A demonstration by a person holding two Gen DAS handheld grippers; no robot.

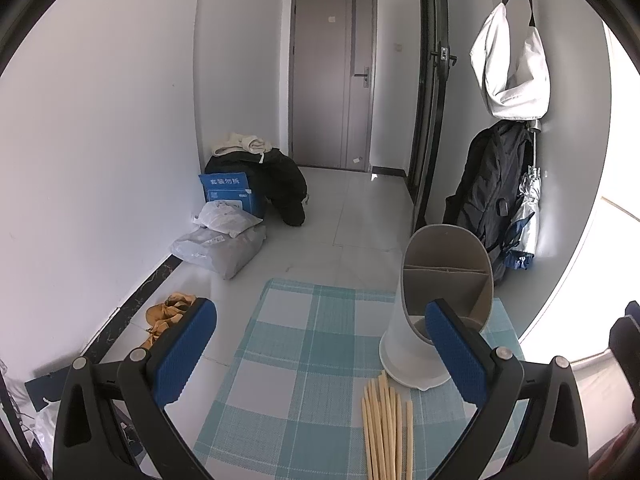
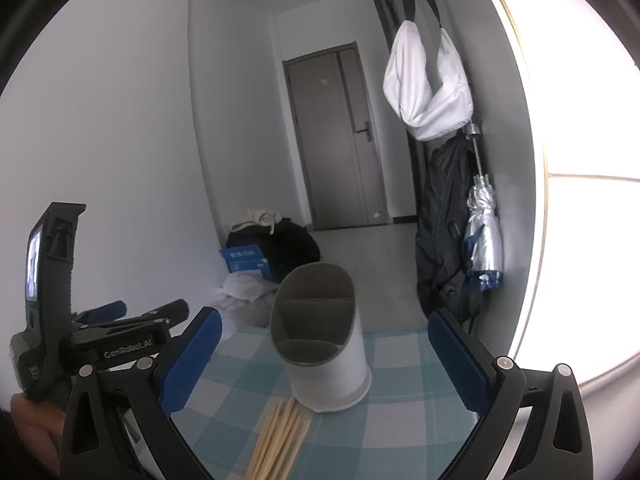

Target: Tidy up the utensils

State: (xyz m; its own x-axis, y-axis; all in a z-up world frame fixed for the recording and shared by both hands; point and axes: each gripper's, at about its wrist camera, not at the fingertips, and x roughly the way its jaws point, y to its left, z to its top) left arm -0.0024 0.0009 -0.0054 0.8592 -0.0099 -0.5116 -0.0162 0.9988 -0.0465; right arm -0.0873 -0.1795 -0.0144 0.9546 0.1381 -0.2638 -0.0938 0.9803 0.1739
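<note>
A white utensil holder [image 1: 424,344] with a grey divided insert stands upright on a blue-checked cloth [image 1: 304,360]. A bundle of pale wooden chopsticks [image 1: 386,432] lies flat on the cloth just in front of it. My left gripper [image 1: 320,360] is open and empty, above the cloth, with its right finger beside the holder. In the right wrist view the holder [image 2: 324,344] and chopsticks [image 2: 280,440] lie between the fingers of my right gripper [image 2: 316,364], which is open and empty. The left gripper [image 2: 120,332] shows at the left there.
Bags and a blue box [image 1: 232,194] are piled on the floor by the left wall. A brown cloth [image 1: 168,316] lies on the floor left of the table. A white bag [image 1: 512,72], dark coat and folded umbrella [image 1: 528,216] hang on the right wall.
</note>
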